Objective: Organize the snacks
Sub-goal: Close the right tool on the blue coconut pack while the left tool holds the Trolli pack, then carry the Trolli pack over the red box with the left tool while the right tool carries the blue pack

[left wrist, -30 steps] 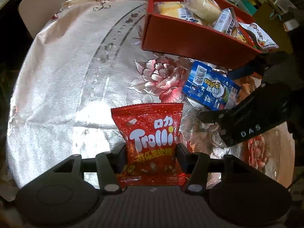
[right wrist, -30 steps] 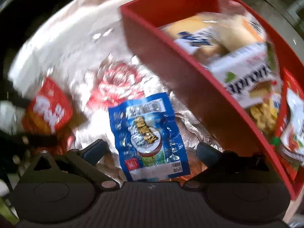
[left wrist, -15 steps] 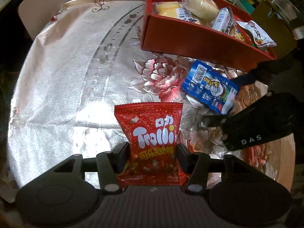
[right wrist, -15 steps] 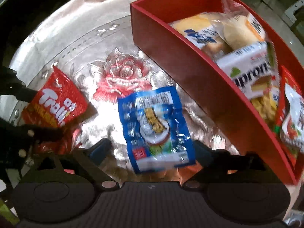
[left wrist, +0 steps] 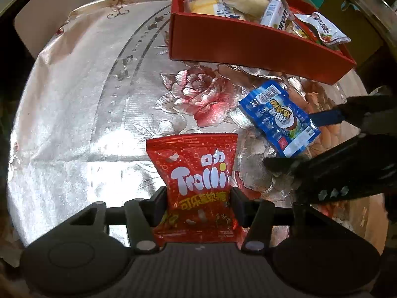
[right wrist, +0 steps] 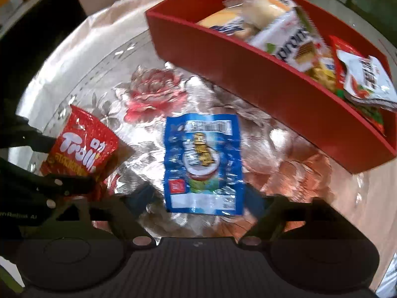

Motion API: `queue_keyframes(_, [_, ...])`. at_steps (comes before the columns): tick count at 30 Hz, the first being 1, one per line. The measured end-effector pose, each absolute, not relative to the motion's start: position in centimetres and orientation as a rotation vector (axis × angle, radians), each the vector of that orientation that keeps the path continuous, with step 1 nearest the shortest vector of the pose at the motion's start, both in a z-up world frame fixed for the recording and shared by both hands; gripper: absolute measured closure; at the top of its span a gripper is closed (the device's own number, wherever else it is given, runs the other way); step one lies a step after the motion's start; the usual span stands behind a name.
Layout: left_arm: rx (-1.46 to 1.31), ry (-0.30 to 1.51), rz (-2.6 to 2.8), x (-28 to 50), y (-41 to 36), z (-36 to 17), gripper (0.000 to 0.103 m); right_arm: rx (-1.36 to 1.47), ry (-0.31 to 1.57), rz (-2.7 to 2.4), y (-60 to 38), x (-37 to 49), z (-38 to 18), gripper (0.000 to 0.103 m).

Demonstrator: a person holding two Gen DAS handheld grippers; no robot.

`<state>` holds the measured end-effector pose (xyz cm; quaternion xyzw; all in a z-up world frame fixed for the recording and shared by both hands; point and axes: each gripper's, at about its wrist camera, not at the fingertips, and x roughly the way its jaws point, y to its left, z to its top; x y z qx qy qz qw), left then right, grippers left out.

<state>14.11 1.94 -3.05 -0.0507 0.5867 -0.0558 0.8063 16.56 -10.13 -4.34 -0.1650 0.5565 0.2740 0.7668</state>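
Note:
The red Trolli gummy bag (left wrist: pixel 198 181) stands pinched at its lower half in my left gripper (left wrist: pixel 198 206), which is shut on it just above the tablecloth. A blue snack packet (right wrist: pixel 202 159) lies flat on the cloth, its near end between the fingers of my right gripper (right wrist: pixel 201 196). Those jaws are opening; the left finger stands apart from the packet. The left wrist view shows the blue packet (left wrist: pixel 278 116) with the right gripper (left wrist: pixel 301 141) around its right end. The red box (right wrist: pixel 248 74) behind holds several wrapped snacks.
A shiny flowered tablecloth (left wrist: pixel 86 99) covers the round table. The red box's long front wall (left wrist: pixel 248 42) runs just behind the blue packet. In the right wrist view the Trolli bag (right wrist: pixel 84 149) and the left gripper (right wrist: pixel 53 161) sit close by on the left.
My right gripper has rolled and shifted sideways, so the blue packet now lies straight between its fingers. The left gripper has kept hold of the Trolli bag, hardly moving.

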Motion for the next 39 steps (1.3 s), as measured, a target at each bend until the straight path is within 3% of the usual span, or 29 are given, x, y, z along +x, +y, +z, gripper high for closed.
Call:
queue_keyframes(1, [-0.099,1.251,-0.114,14.0,1.9,-3.1,0.058,-0.347,1.208,0.593,-9.9,16.7,-4.7,0.0])
queue_keyframes(9, [-0.059,1.184,-0.119,12.0,1.3,-2.9,0.047,-0.368,1.116,0.569,-9.6,16.0,-5.6,0.0])
queue_keyframes(12, [-0.019,1.172,-0.094,11.7,0.5,-2.9,0.05,-0.398,1.112,0.589,-10.1,16.0,-5.2,0.0])
queue_keyframes(15, [0.043,1.16,-0.042,11.3,-0.8,-2.9,0.055,-0.381,1.133,0.56,-11.0,16.6,-4.6,0.012])
queue_keyframes(17, [0.023,1.155,-0.036,11.3,-0.8,-2.7,0.059,-0.379,1.128,0.539,-11.5,16.7,-4.1,0.029])
queue_keyframes(19, [-0.036,1.158,-0.039,11.4,-0.2,-2.3,0.06,-0.369,1.128,0.536,-12.4,16.4,-3.4,0.032])
queue_keyframes(31, [-0.137,1.053,-0.05,12.1,0.5,0.9,0.06,-0.236,1.056,0.503,-16.1,14.8,0.7,0.035])
queue_keyframes(39, [-0.136,1.094,-0.087,12.4,0.2,0.2,0.06,-0.215,1.125,0.48,-17.2,13.6,-0.6,0.036])
